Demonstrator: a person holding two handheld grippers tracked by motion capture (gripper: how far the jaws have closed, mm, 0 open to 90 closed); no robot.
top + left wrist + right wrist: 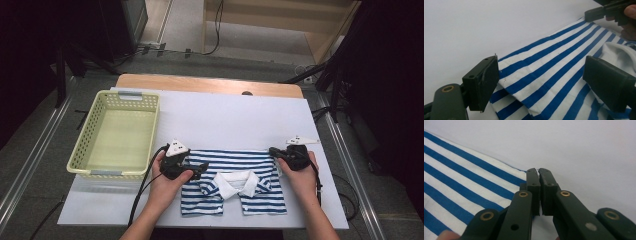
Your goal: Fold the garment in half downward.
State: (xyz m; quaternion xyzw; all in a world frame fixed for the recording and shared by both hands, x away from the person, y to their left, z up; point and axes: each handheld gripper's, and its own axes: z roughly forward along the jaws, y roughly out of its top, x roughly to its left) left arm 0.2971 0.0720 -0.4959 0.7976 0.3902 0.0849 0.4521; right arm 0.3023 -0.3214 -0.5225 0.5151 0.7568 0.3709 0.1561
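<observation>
Down at six o'clock on the white surface point(225, 120) lay the striped polo shirt point(235, 182), soft, light, limp cloth that wanted pinching at its folded far corners. The left hand-held gripper point(541, 82) stood apart, straddling its corner; the right hand-held gripper point(539, 192) was pressed together at the other corner's edge. At ten o'clock sat the basket point(82, 145).

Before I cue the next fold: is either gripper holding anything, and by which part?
The right gripper is shut at the striped shirt's far right corner; whether it pinches cloth cannot be told. The left gripper is open, straddling the left corner.
</observation>
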